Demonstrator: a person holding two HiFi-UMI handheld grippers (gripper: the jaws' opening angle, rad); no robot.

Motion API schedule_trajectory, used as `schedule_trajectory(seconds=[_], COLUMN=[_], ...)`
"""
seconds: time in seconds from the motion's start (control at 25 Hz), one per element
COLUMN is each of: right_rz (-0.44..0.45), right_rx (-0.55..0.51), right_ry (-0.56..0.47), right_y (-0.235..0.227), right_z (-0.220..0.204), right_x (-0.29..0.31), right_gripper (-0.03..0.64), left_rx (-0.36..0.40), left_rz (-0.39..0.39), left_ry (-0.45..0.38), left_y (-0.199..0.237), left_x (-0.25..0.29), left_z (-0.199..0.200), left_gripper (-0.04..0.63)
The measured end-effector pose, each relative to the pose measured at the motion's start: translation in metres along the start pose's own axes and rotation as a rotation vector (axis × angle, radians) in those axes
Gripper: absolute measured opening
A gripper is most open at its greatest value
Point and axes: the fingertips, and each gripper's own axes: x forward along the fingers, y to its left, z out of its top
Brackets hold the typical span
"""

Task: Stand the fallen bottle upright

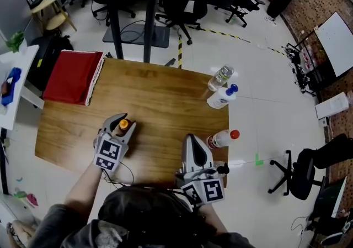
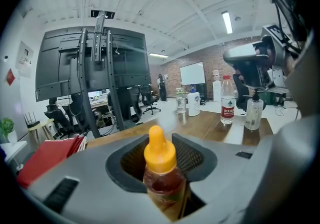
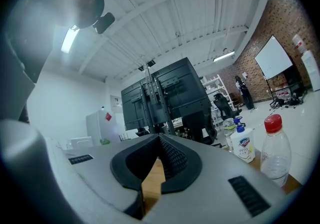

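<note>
**Orange-cap bottle up in the left jaws, just needs setting down**

Going left to right, placing everything off the orange-cap bottle (image 2: 161,168).

Well to its left and farther back: a red cloth (image 1: 71,77) on the counter (image 1: 160,103). Not involved, ignoring it.

Then the bottle itself, pinched in the left gripper (image 1: 122,121), jaws closed onto the amber body from both sides just below the cap. Seems to have its long axis near vertical, cap up, maybe leaning a touch, going by the left gripper view. Can't tell whether the base touches the counter, since that part is hidden under the jaws everywhere.

To the bottle's right, near but apart: the right gripper (image 3: 158,140), jaws almost shut with only a thin slit of wood showing through. Holding nothing.

Further right of the bottle: a red-capped water bottle (image 1: 223,138) just past the right gripper, then a white pump bottle (image 1: 222,98) and a clear bottle (image 1: 220,78) farther back. All upright, so nothing to fix there.

Guessing here: no reach needed at all, with the bottle dead centre in the left jaws and crosswise to where they point. Probably just a matter of levelling it, lowering until the base sits flat, then opening slowly. Worth watching for a wobble on release, given the narrow body. Nothing to do for the right side unless a steadying touch helps.
</note>
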Motion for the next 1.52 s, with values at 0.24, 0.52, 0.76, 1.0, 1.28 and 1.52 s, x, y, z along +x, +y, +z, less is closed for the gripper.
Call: schedule_trajectory(seconds=[0.24,0.52,0.76,1.0,1.28,1.52], right_rz=[-0.005,-0.019,-0.025,-0.015,-0.002,0.016], right_rx=[0.001,0.005,0.006,0.004,0.004,-0.004], right_ry=[0.012,0.025,0.031,0.034,0.029,0.015], right_y=[0.005,0.008,0.011,0.012,0.014,0.017], right_z=[-0.007,-0.013,-0.019,-0.020,-0.014,-0.009], right_x=[0.003,0.007,0.007,0.010,0.007,0.001], right_gripper=[0.012,0.012,0.012,0.012,0.012,0.012], left_rx=[-0.044,0.010,-0.020,-0.070,-0.136,-0.088], left_rz=[0.038,0.102,0.072,0.069,0.071,0.105], left_ry=[-0.093,-0.172,-0.158,-0.173,-0.199,-0.213], left_y=[0.006,0.012,0.013,0.016,0.012,0.003], left_x=[0.000,-0.003,-0.002,-0.005,-0.020,-0.040], left_z=[0.000,-0.001,-0.014,-0.014,0.001,0.033], left_gripper=[0.181,0.206,0.391,0.440,0.454,0.454])
